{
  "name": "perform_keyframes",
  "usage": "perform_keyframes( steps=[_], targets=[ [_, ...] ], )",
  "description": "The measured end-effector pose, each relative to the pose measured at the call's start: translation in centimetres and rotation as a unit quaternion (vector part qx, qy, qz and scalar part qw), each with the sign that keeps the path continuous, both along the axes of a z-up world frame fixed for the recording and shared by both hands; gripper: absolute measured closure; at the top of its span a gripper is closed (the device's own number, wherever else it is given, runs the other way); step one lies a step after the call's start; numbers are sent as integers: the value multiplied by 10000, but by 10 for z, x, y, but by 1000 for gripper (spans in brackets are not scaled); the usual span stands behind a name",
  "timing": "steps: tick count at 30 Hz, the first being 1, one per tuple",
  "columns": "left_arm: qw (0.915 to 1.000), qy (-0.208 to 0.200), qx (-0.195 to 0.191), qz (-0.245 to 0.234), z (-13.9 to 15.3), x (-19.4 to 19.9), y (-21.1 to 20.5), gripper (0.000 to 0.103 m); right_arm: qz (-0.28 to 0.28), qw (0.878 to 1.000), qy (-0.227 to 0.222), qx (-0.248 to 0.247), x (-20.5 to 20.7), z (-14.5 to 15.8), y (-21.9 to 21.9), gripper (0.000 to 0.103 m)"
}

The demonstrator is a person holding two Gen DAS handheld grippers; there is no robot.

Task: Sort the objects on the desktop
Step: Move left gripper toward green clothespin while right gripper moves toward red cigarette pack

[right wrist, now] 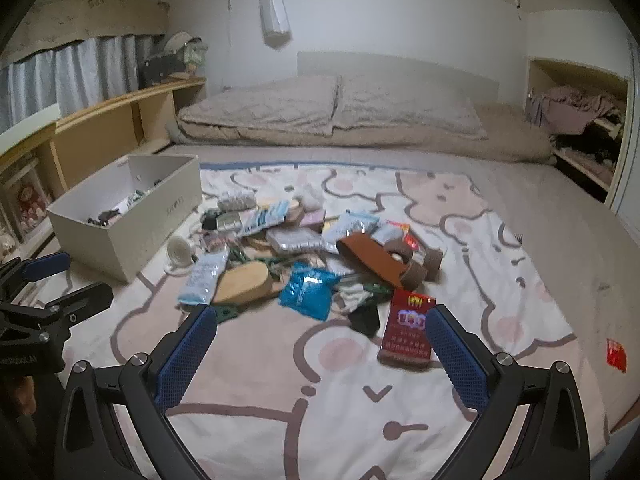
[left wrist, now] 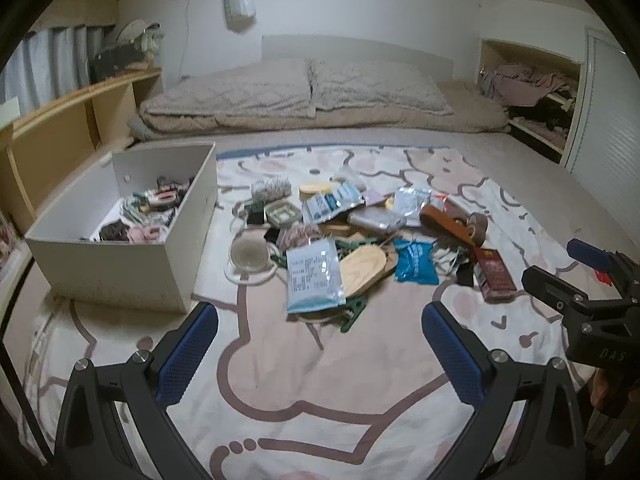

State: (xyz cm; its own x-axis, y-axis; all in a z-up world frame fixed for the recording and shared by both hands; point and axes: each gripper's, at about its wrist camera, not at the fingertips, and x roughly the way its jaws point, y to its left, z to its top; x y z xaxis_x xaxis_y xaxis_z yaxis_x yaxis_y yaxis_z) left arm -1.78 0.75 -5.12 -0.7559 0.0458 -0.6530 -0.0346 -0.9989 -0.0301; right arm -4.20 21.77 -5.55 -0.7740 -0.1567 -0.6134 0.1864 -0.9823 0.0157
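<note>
While both handheld grippers hover over a cartoon-print blanket (left wrist: 320,380) spread on a bed, a heap of small objects lies ahead of them. The left gripper (left wrist: 320,354) has its blue-padded fingers (left wrist: 184,356) spread wide with nothing between them; a pale printed pouch (left wrist: 314,276) and a wooden oval tray (left wrist: 366,274) lie just beyond the fingertips, apart from them. The right gripper (right wrist: 320,356) is likewise spread and empty, and a red carton (right wrist: 406,330) lies just beside its right finger (right wrist: 456,360), slightly ahead of the tip. A blue foil packet (right wrist: 308,290) rests farther ahead, between the two fingers' lines. A white storage box (left wrist: 120,248), already holding assorted items, stands to the left of the heap.
</note>
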Motion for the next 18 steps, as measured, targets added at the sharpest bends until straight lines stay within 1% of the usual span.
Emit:
perform_keyframes(
  steps=[5,10,13,18],
  targets=[
    [9996,-224,197,25,-16,-9,-4,0,-2,9997,-246,5,-8,-18,0,0],
    [9986,-443,267,83,-32,-17,-6,0,-9,9989,-469,-2,-15,-33,0,0],
    [9979,-574,271,123,-43,-22,-7,0,-5,9981,-613,4,-19,-44,-1,0],
    [9964,-813,138,214,-66,-29,-8,0,-82,9967,-802,-28,-26,-58,2,0]
  ],
)
